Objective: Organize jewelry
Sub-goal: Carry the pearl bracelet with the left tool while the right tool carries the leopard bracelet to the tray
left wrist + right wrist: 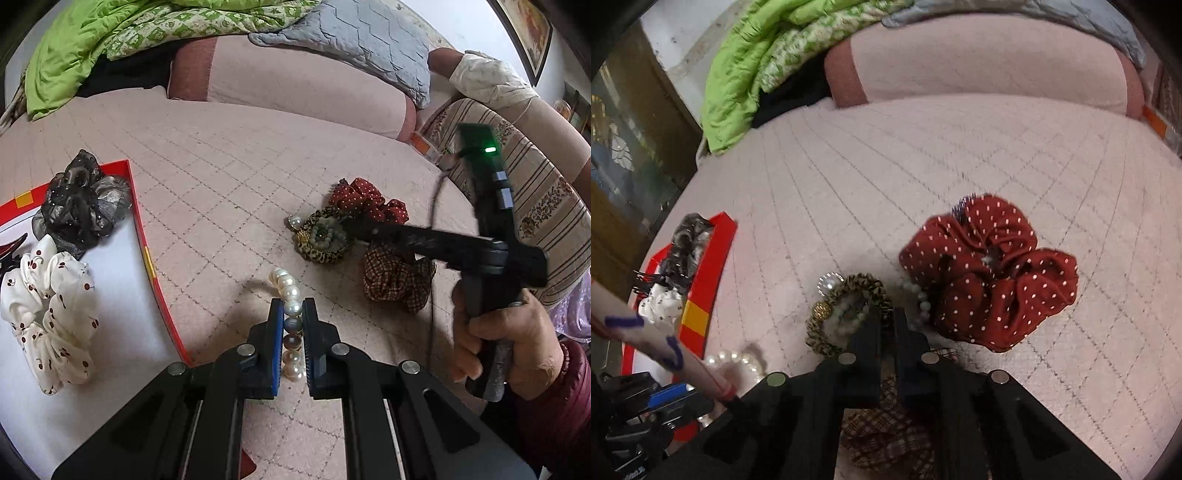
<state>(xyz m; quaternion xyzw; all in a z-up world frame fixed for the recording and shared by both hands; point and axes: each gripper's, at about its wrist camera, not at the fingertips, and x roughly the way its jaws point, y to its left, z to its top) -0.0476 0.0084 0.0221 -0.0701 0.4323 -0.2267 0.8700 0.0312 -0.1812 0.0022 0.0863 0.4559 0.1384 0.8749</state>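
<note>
— Near the front of the bed (pixel 229 177), what does the left tool (pixel 293 310) have?

— Its 2 pads sit on either side of the pearl bracelet (pixel 290 295), clamped on a bead. Most beads are white and 2 look darker. The strand lies on the pink quilted cover, just right of the red box (pixel 147 254).

— And inside that box?

— 2 scrunchies: a white cherry-print scrunchie (pixel 48 314) at the near end and a dark sheer scrunchie (pixel 79 206) at the far end, partly over the rim.

— Where is the right tool (pixel 886 317)?

— Its fingers are drawn nearly together over the leopard scrunchie (pixel 849 314), which has a pale bead bracelet (pixel 919 299) tangled in it. Whether they actually pinch the fabric, I cannot tell; the tips are dark against the pile.

— What else lies there?

— A red polka-dot scrunchie (pixel 993 273) just right of the leopard one, and a plaid scrunchie (pixel 395 280) nearer, under the right tool's body.

— Further back?

— A pink pillow (pixel 295 85), with a green quilt (pixel 92 37) heaped at the far left.
</note>
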